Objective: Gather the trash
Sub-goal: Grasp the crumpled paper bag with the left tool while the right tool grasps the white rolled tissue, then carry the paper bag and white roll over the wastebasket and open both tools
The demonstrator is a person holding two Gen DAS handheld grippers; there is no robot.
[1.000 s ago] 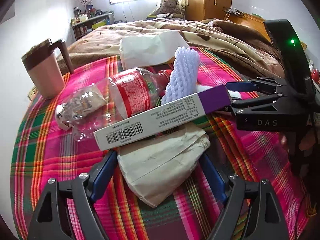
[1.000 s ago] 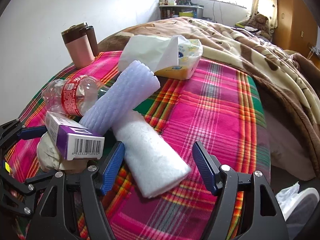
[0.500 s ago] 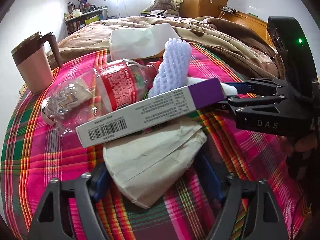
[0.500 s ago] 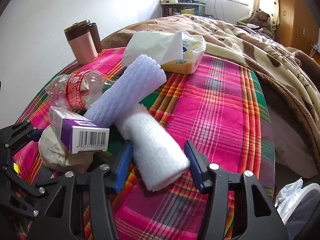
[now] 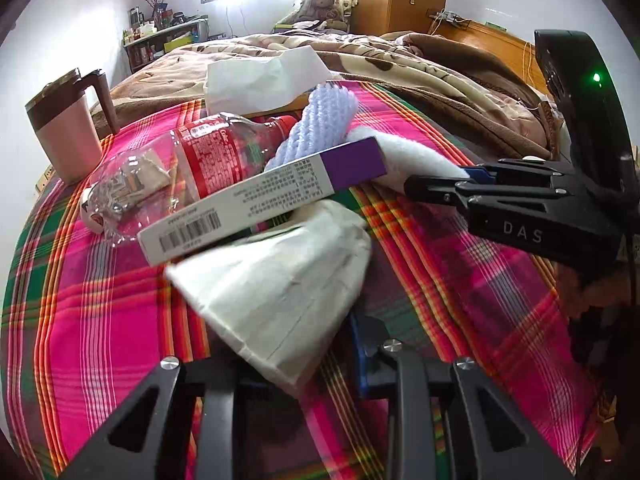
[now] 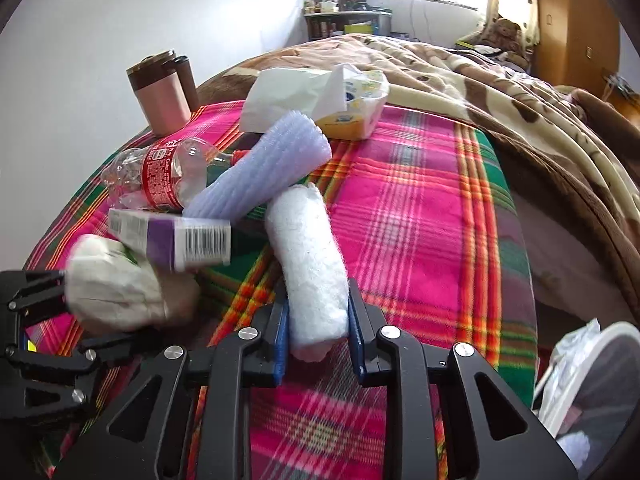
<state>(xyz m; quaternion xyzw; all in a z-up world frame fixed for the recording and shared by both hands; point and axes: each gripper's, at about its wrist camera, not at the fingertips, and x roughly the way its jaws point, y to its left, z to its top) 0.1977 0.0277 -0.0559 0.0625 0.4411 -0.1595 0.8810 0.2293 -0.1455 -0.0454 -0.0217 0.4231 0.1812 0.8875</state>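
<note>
On the plaid blanket (image 5: 100, 320) lies a heap of trash. A crumpled white paper wad (image 5: 280, 288) sits between the fingers of my left gripper (image 5: 292, 354), whose jaws are closing and press on it; the paper hides the left pad. My right gripper (image 6: 318, 340) is closing too, its blue pads squeezing the near end of a white foam roll (image 6: 308, 256). A white and purple box (image 5: 260, 196) rests on the paper wad (image 6: 112, 288). Behind it lie a clear bottle (image 5: 188, 164) with a red label and a lilac foam sleeve (image 6: 260, 176).
A pink mug (image 5: 68, 136) with a brown lid stands at the far left by the wall. A tissue pack (image 6: 320, 96) lies behind the heap. A brown quilt (image 6: 500, 92) covers the bed beyond. A white bin (image 6: 592, 380) with waste stands at the lower right.
Both grippers moved forward into the heap and went from wide open to shut, the left on the paper wad, the right on the white foam roll.
</note>
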